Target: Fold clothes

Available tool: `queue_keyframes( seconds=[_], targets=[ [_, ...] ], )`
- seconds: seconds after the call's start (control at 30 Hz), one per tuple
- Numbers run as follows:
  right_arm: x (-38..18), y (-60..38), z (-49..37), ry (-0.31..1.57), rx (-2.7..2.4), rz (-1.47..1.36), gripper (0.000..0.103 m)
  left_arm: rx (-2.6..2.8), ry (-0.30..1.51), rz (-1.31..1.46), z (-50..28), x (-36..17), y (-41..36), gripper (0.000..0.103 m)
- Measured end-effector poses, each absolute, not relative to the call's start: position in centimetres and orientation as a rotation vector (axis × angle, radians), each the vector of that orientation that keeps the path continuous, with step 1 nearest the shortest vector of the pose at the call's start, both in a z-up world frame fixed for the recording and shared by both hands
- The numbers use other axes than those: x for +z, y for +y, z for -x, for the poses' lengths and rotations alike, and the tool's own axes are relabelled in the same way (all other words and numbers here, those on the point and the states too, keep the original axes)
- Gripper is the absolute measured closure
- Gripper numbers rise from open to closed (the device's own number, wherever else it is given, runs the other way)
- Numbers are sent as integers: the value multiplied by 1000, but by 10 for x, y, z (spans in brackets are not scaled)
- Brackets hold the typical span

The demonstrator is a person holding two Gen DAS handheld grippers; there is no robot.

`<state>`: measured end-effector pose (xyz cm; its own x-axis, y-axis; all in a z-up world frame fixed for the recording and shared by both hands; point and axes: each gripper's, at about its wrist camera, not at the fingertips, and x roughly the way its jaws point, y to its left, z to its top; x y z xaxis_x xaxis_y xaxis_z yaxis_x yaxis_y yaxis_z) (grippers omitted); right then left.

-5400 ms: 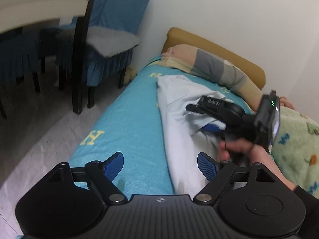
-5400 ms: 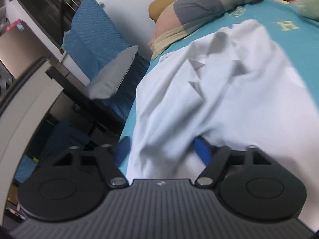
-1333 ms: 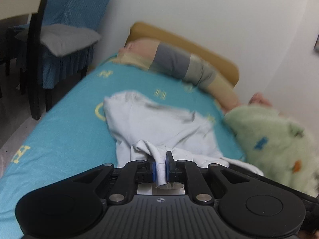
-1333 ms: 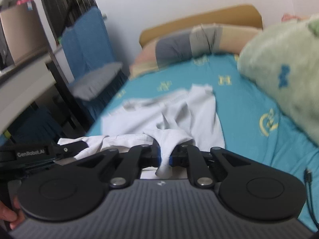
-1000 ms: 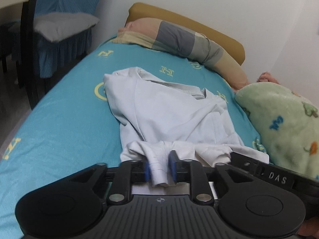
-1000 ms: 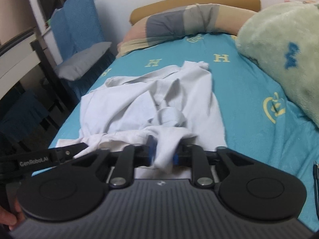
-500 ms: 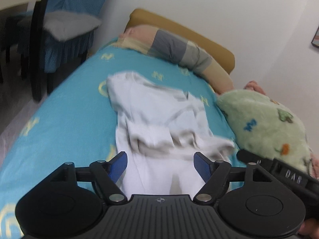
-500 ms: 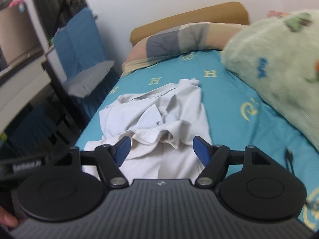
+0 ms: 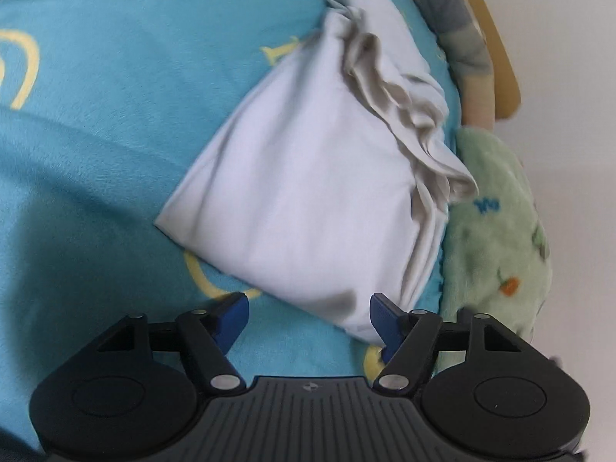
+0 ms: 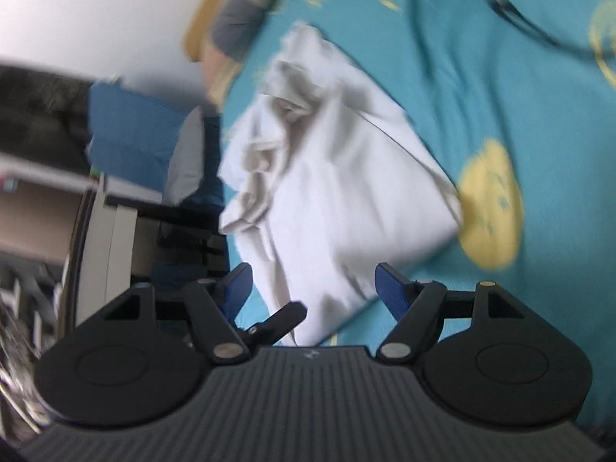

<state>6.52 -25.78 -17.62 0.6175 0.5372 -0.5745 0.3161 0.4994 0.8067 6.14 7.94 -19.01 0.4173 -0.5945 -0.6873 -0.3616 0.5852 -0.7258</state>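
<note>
White shirt (image 9: 308,192) ×1, on teal bedsheet (image 9: 96,115) | left tongs (image 9: 309,313), right tongs (image 10: 313,283): both released, empty

Both wrist fisheyes look down, close, over own fingers at white shirt (image 9: 308,177) (image 10: 346,192) on turquoise bedsheet (image 9: 115,77) (image 10: 500,96); shared: shirt, headboard-end pillow (image 9: 462,38) (image 10: 238,19).

Bare teal bedsheet (image 9: 96,115) is lying open across the whole left half of the left wrist frame. The white garment (image 9: 308,177) is filling the centre. A green plush blanket (image 9: 496,238) is crowding its right edge, and a striped pillow (image 9: 458,34) is blocking the upper right. In the right wrist frame, a chair (image 10: 154,142) is standing at left.
</note>
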Motion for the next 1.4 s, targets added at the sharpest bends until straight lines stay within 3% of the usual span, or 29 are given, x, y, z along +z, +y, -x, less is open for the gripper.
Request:
queue_keyframes(
  seconds=[0.1,0.17,0.2,0.23,0.27,0.37,0.47,0.77,0.97,1.27,1.4],
  targets=[
    [-191,-262,-63,942,45,-1114,31,-102,1127,1047,-60,-190,88,38],
    [-204,-269,-62,934,-17,-1170,38,-47,1107,1065,-60,-192,93,53],
    [-209,-272,-62,921,-32,-1204,40,-22,1104,1068,-59,-193,95,66],
    [-211,-274,-63,908,-41,-1220,47,0,1102,1065,-59,-193,96,79],
    [-212,-276,-64,896,-52,-1229,59,20,1099,1064,-59,-193,98,84],
    [-209,-274,-68,876,-73,-1201,82,41,1064,1090,-58,-190,104,94],
    [-197,-270,-69,827,-51,-1160,94,26,1005,1077,-60,-175,103,96],
    [-128,-272,-56,621,104,-1024,96,-72,747,890,-43,-99,91,98],
    [-86,-271,-5,508,164,-957,96,-126,619,804,14,-38,89,98],
    [-81,-269,135,356,167,-900,96,-169,584,809,123,-26,87,98],
    [-81,-272,142,351,123,-935,96,-168,614,807,125,-26,83,98]
  ],
)
